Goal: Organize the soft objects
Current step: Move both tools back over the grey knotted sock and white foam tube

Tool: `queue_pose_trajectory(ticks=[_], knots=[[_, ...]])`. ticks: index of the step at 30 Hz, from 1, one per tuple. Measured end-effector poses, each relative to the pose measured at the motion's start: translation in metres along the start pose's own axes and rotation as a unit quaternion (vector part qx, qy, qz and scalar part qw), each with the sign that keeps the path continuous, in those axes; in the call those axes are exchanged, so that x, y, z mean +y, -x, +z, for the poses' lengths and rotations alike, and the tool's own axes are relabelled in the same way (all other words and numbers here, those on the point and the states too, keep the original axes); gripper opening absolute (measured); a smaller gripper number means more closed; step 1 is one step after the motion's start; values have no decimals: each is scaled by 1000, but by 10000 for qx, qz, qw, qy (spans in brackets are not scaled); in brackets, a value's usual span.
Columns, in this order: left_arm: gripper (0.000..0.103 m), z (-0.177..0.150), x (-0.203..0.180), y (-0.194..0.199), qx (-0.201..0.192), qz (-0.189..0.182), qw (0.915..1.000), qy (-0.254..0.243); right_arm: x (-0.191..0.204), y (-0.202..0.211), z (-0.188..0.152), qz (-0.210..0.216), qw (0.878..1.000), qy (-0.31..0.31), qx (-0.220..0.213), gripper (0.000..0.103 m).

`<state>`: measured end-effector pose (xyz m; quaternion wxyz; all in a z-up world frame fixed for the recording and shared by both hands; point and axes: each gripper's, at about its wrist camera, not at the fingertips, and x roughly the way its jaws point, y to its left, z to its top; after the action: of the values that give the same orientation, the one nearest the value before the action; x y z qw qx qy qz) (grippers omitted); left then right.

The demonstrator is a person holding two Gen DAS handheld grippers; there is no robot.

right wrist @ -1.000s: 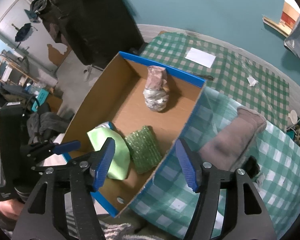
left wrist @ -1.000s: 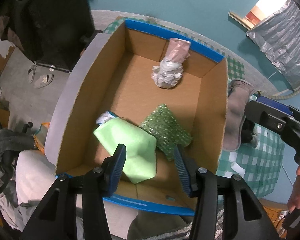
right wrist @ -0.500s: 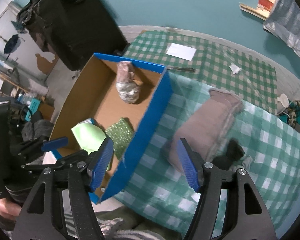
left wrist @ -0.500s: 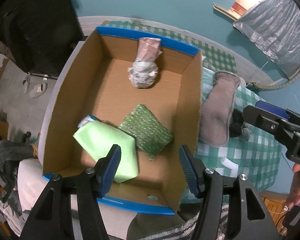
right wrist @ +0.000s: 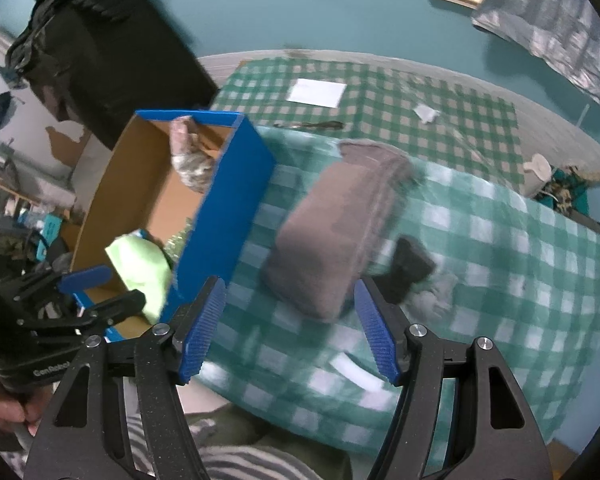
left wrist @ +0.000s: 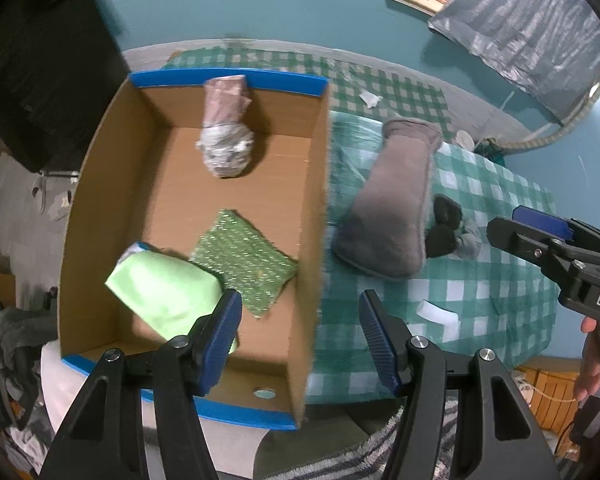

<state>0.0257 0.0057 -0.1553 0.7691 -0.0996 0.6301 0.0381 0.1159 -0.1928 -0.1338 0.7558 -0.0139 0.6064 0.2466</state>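
Three soft bundles in the cardboard box (left wrist: 112, 184), one grey cushion (left wrist: 388, 208) outside

Grey cushion (right wrist: 332, 224) beside blue-edged box (right wrist: 228, 204)

Box (left wrist: 316, 216) and loose items on a covered bench (left wrist: 480, 288)

In box: wrapped bundle (left wrist: 226, 140) at far wall; mesh pad (left wrist: 244, 258) nearer, its near-left edge touching a folded cloth (left wrist: 164, 296). Right of box, on the bench: pillow (left wrist: 392, 208) just beside it, a sock (left wrist: 444, 224) touching the pillow's right side; paper sheet (right wrist: 317, 92) far behind.
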Motion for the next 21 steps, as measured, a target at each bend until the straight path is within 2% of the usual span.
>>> queue_pose_trajectory(ticks=[13,21], knots=[[67,-5,-53,-18,214,-24,9981,-572,-80,11,-26,-494,9974,-508,143,67],[67,-6,-78,-36,420,-5,9961,-782,-117,0,-35,-629,9954,-650,325,67]])
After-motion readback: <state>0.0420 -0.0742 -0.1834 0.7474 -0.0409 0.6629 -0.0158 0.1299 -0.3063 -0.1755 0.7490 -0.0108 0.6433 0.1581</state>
